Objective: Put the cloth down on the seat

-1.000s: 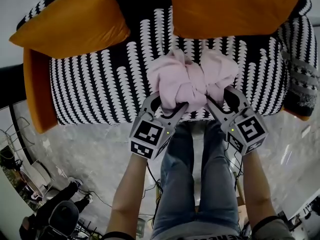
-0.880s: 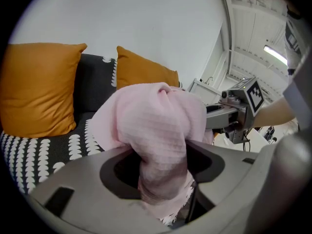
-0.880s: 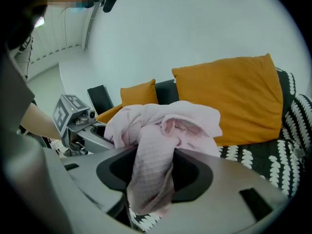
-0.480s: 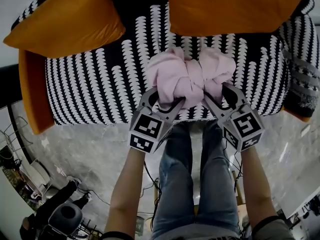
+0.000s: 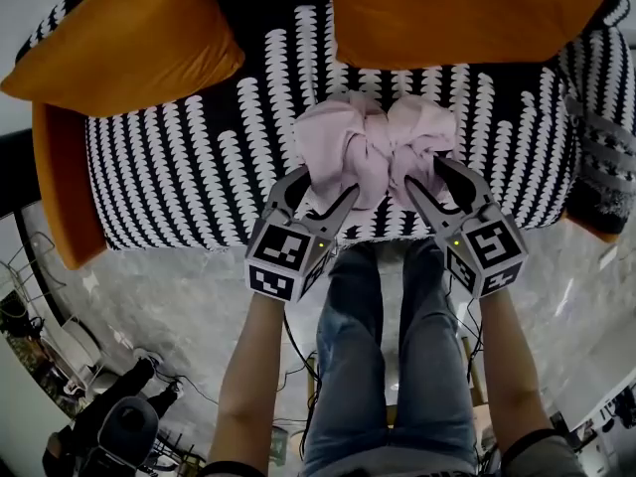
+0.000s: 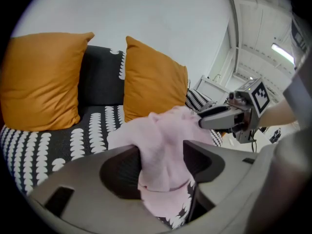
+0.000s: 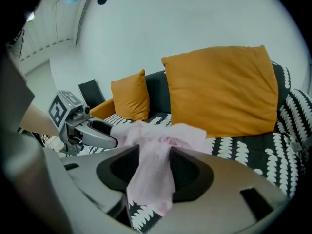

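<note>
A: Head view first. Your cloth [image 5: 373,147] sits bunched at the centre of the frame, on the patterned seat [image 5: 189,167] and close to its front edge, below the orange cushions [image 5: 129,38].

B: Your left gripper [image 5: 320,189] and right gripper [image 5: 427,175] come at it from the lower part of the frame, one on each side. Both pairs of jaws stand spread, with a fold of cloth reaching in between.

A: Left gripper view: the jaws are wide apart. A pink tail fills the gap and hangs down at lower centre. It looks loose to me, not pinched.

B: Right gripper view, same story. Those jaws have just been opening and stand about as wide as they go, with a strip of cloth draped between them and dark pad showing on either side.

A: So the danger is in your retreat. Pull straight back and a fold can catch on a jaw and drag the bundle along.

B: And this near the front edge, a small drag could tip it onto the floor [image 5: 169,296].
</note>
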